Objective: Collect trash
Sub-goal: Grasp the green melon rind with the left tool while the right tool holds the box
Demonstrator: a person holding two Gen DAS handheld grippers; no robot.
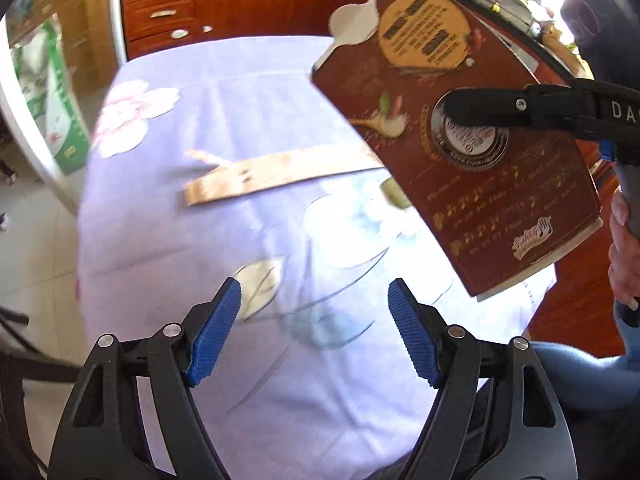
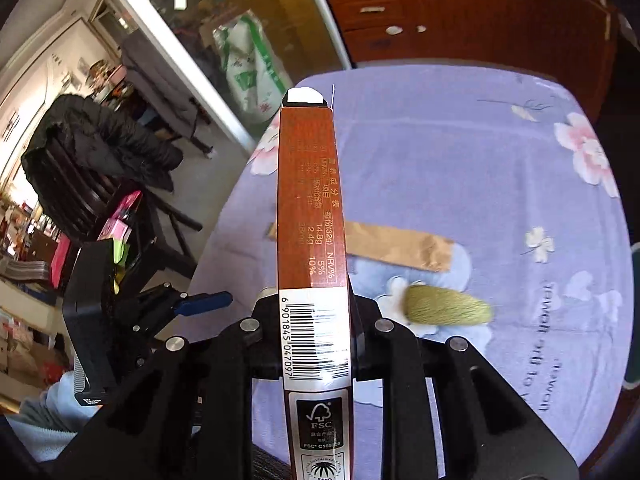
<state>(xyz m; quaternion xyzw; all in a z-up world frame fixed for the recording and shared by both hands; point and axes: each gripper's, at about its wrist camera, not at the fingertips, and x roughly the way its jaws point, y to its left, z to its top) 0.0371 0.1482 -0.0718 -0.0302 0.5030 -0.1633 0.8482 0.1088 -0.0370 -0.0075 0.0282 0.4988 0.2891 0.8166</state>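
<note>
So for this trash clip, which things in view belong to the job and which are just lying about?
Part of the job:
- brown box, clamped in the right gripper and lifted off the table
- tan paper strip on the tablecloth
- green fuzzy scrap on the tablecloth
- left gripper, open, empty

Just lying about:
- floral tablecloth
- green-and-white sack
- wooden cabinets

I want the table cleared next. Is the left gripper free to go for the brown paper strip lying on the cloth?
Probably yes. The left gripper is open and empty, and only bare tablecloth lies between it and the brown paper strip. The box, clamped in the right gripper, hangs above the strip's far end, not in the way.
</note>
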